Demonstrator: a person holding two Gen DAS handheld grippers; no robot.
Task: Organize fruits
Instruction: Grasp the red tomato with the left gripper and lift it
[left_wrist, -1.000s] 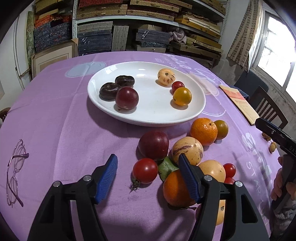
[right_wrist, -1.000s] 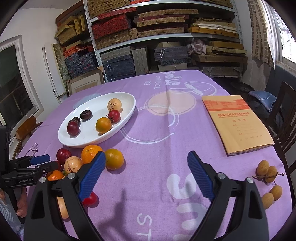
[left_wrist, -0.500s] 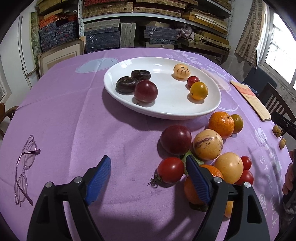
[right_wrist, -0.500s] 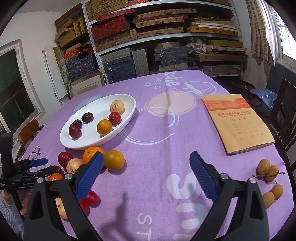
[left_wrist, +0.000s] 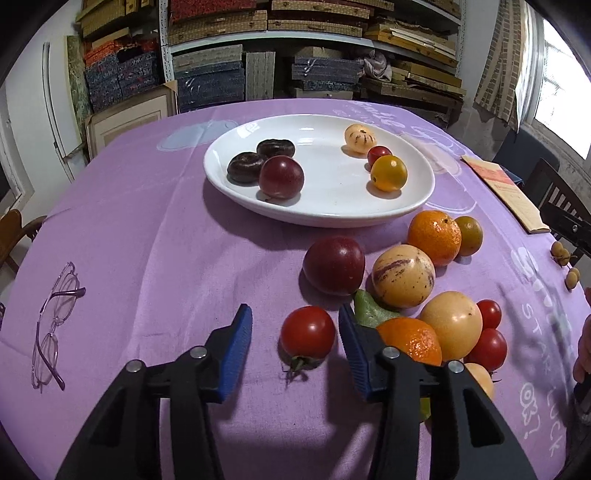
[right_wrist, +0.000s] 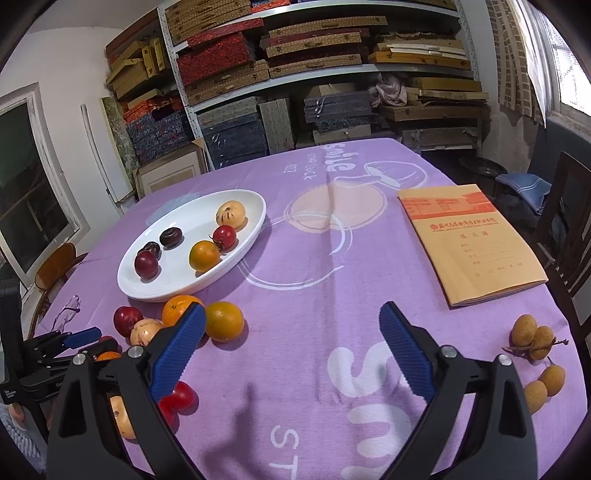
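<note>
Left tongs (left_wrist: 295, 343) closing around tomato (left_wrist: 307, 332); right-wrist view hides it.

glossy white plate (left_wrist: 424, 184); matt purple cloth (left_wrist: 147, 240); paper booklet (right_wrist: 476, 251)

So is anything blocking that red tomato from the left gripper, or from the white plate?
Nothing visible. The red tomato already sits between the closing left gripper pads, untouched. Bare cloth leads to the white plate; the dark plum stands just aside.
</note>
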